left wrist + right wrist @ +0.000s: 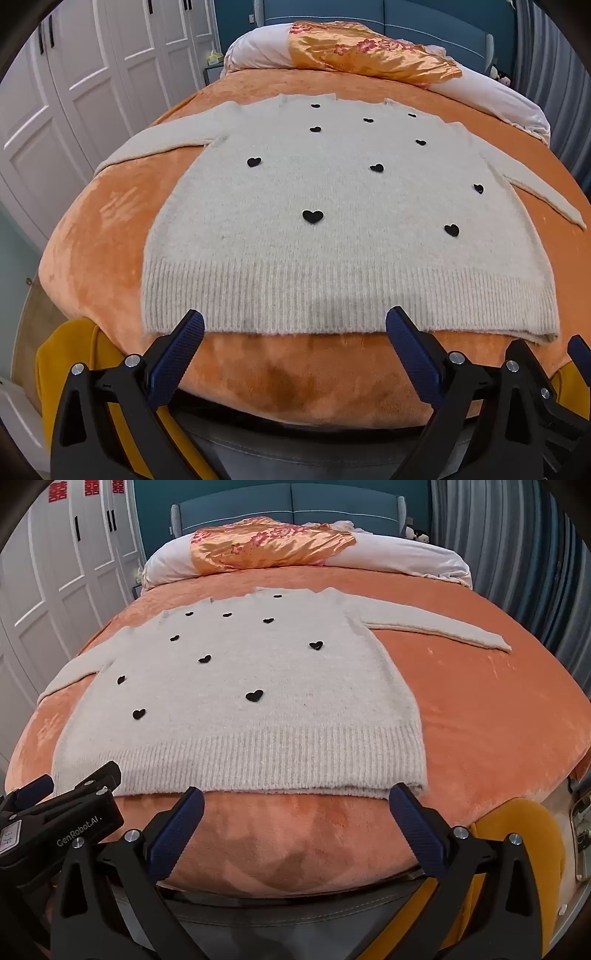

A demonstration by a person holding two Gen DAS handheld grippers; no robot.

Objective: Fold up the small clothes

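Note:
A cream knit sweater (pixel 332 221) (pixel 236 716) dotted with black hearts lies flat, face up, on an orange plush bedspread (pixel 92 229) (pixel 498 720). Both sleeves are spread out to the sides, and the ribbed hem faces me. My left gripper (pixel 295 323) hovers open just over the near hem, left of the sweater's middle, with nothing between its blue pads. My right gripper (pixel 297 797) is open too, over the hem near the sweater's right corner, holding nothing. In the right wrist view the left gripper (pixel 55 786) shows at the lower left.
At the head of the bed lie white pillows (pixel 406 559) and an orange satin floral cloth (pixel 369 55) (pixel 266 546). White wardrobe doors (pixel 74 92) stand at the left, grey curtains (pixel 517 554) at the right. Mustard-yellow fabric (pixel 66 354) (pixel 517 834) shows at the bed's foot.

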